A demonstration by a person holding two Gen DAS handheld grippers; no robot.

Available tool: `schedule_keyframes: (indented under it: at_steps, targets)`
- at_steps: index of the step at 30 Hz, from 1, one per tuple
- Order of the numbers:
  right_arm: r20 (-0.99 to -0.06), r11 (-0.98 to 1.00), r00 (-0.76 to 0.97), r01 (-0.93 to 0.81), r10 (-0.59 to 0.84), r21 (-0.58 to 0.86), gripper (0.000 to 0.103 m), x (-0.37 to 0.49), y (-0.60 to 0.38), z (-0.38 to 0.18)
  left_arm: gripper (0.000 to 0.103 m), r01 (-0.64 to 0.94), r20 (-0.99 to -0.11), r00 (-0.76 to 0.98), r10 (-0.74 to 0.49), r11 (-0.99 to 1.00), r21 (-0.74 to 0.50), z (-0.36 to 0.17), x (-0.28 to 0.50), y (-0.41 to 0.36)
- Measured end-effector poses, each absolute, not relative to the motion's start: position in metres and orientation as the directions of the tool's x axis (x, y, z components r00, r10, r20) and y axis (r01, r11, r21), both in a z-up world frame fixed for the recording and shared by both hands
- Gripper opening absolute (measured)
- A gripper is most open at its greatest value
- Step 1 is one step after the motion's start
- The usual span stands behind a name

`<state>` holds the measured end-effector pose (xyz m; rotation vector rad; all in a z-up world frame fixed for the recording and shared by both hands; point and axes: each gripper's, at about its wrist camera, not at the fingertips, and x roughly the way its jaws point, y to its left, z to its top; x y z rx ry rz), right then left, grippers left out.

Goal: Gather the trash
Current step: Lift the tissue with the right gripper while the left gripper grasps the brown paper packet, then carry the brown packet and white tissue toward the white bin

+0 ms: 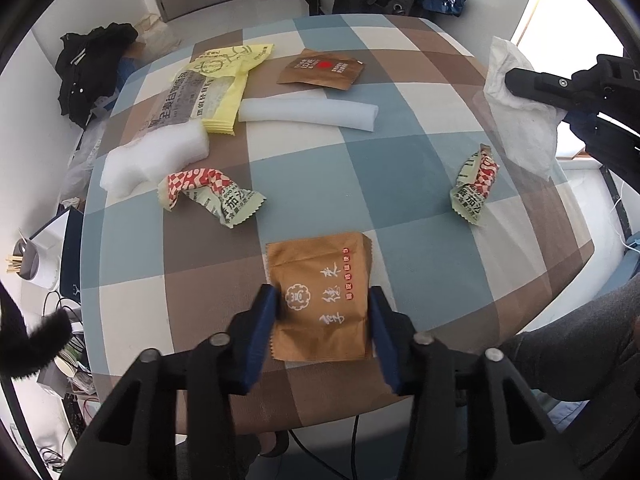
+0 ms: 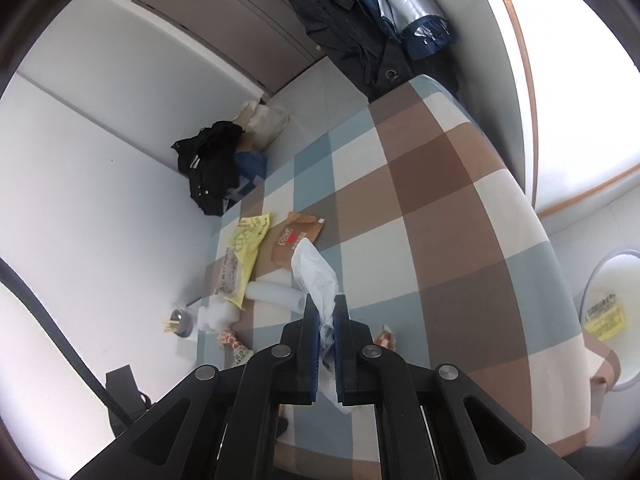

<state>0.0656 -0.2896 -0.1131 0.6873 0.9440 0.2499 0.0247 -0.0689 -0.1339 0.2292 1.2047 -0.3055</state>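
Brown packet (image 1: 320,296) at near edge of checked surface (image 1: 420,184), my left hand-held gripper (image 1: 322,312) straddling it, pads at its sides, my right hand-held gripper (image 2: 325,328) clamped on white tissue (image 2: 316,276), other wrappers (image 1: 208,196) scattered beyond

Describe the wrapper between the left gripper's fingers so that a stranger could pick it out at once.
On the checked tablecloth, look at the near edge. The tan wrapper lies flat between the blue pads of the left gripper. Unlike the far brown packet with its red spot, it bears white characters and a white round emblem.
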Motion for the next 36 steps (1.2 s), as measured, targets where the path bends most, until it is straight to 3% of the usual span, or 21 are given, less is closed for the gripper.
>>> schedule_keyframes:
  at_steps: [21,36]
  targets:
    - [-0.628,0.732,0.605,0.106,0.489,0.673,0.005,0.048,-0.314,-0.108,0.035,0.255,-0.962,0.264,-0.07,0.967,0.0,-0.132,0.036,-0.074]
    - [-0.552,0.728,0.626,-0.036,0.551,0.685,0.005,0.035,-0.322,-0.067,0.035,0.229,-0.917,0.361,-0.169,0.969,-0.089,-0.086,0.03,-0.073]
